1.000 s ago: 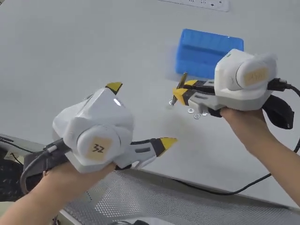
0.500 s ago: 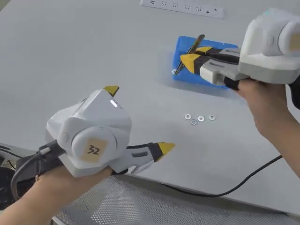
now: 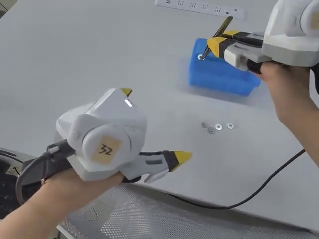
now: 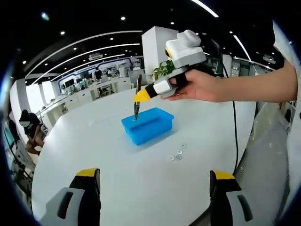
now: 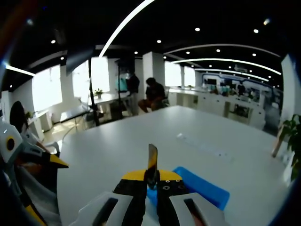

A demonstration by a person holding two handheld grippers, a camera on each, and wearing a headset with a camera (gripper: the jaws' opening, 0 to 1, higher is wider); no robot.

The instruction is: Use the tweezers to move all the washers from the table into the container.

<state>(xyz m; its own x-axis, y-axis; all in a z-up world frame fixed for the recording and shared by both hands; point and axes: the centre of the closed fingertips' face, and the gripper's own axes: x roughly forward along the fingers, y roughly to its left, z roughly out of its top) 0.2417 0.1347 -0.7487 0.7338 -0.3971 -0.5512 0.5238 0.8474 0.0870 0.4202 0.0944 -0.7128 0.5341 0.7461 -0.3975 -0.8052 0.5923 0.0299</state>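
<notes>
**Right gripper with tweezers over container; washers on table**

1. Right gripper [image 3: 219, 45]: my hand holds it above the far side of the white table [image 3: 75, 55]. Its yellow-tipped jaws are drawn narrow and clamp slim, brass-coloured metal tweezers [image 3: 225, 27]. In the right gripper view the tweezers [image 5: 152, 162] stand up between the two jaws of the gripper [image 5: 151, 181].

2. Tweezers: they slant down, with the tips over the left end of the blue rectangular plastic container [image 3: 219, 82]. In the left gripper view the tips of the tweezers [image 4: 137, 101] reach the open top of the container [image 4: 148, 126]. I cannot tell whether they touch it or carry a washer.

3. Washers: a small cluster of silver metal washers [image 3: 218, 127] lies on the table on the near side of the container, apart from it. The left gripper view shows the same washers [image 4: 177, 154] in front of the container.

4. Left gripper [image 3: 153, 124]: held low at the near table edge, well apart from the washers. Its jaws are spread wide with nothing between them, as its own view confirms [image 4: 154, 188].

5. Writing: a round tan sticker [image 3: 104, 148] on the left gripper's housing reads "32" by hand.

6. Other items: a white power strip [image 3: 199, 6] lies at the far table edge and a black cable [image 3: 239, 201] crosses the near edge.
</notes>
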